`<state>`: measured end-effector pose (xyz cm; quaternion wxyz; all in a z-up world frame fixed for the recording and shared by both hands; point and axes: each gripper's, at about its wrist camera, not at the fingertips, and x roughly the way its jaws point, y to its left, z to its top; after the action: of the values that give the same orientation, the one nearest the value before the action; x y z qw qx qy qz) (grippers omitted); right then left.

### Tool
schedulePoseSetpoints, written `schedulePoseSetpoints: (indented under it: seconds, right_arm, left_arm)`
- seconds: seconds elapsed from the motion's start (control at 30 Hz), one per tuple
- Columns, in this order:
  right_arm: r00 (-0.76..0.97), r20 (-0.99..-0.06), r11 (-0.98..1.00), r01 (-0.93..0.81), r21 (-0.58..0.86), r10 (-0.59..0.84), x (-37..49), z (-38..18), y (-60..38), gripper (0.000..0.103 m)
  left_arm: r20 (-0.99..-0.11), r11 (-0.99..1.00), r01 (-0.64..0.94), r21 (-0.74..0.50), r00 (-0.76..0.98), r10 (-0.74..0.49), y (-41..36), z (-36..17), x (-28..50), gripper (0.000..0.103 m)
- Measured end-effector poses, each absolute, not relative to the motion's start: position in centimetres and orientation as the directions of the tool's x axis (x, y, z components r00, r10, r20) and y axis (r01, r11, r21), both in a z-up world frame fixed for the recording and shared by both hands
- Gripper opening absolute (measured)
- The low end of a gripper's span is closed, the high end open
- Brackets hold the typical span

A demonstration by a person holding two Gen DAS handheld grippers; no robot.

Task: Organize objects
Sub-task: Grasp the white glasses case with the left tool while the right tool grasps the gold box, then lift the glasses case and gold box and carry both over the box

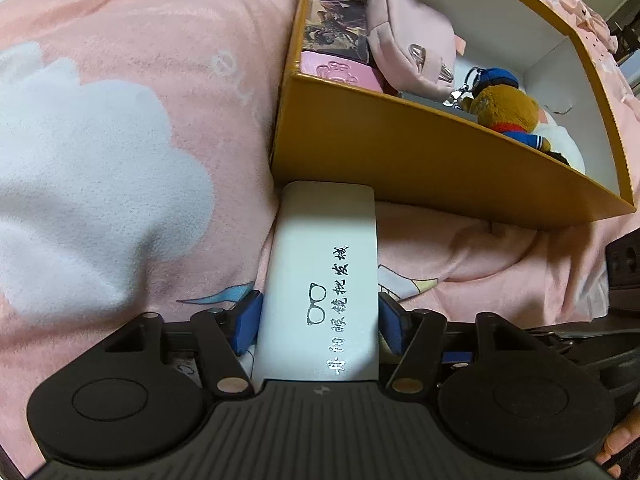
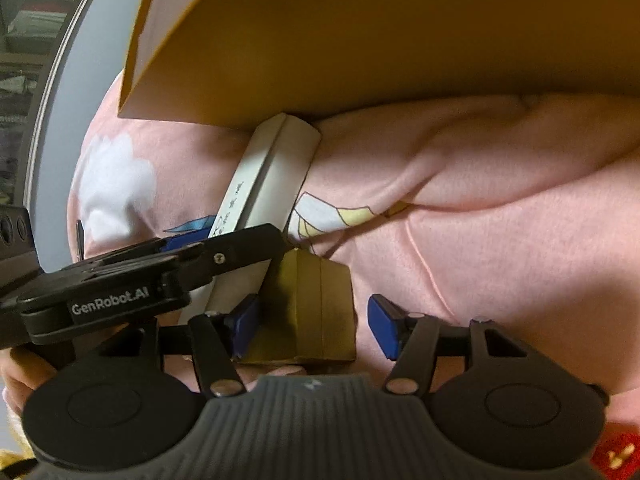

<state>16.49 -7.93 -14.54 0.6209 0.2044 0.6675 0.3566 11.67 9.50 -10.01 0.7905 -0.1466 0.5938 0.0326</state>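
Fingers (image 1: 248, 326) of the left gripper (image 1: 318, 322) are clamped on both long sides of the white glasses case (image 1: 320, 280), whose far end butts against the orange box (image 1: 400, 148) on the pink bed cover (image 1: 120, 120), probably ready to be lifted in. Beside it, the right gripper (image 2: 316, 322) stands spread around a small gold box (image 2: 312, 312); only one pad looks to touch it. Inside the orange box lie a pink pouch (image 1: 408, 36) and plush toy (image 1: 504, 108).
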Motion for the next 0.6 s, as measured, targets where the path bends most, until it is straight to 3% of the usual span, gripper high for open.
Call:
schedulePoseSetpoints:
  seconds: [0.3,0.6]
  right_arm:
    - [-0.207,-0.583,0.588,-0.046,0.808,0.785,16.8,-17.0,-8.0,0.06]
    - [-0.134,-0.649,0.63,-0.161,0.76,0.749,15.7,-13.0,-9.4,0.051]
  left_arm:
    - [-0.938,0.938,-0.254,-0.235,0.312,-0.151,9.9,-9.3,11.3,0.069]
    - [-0.911,0.937,-0.212,-0.277,0.369,-0.186,9.4,-6.8,9.4,0.069]
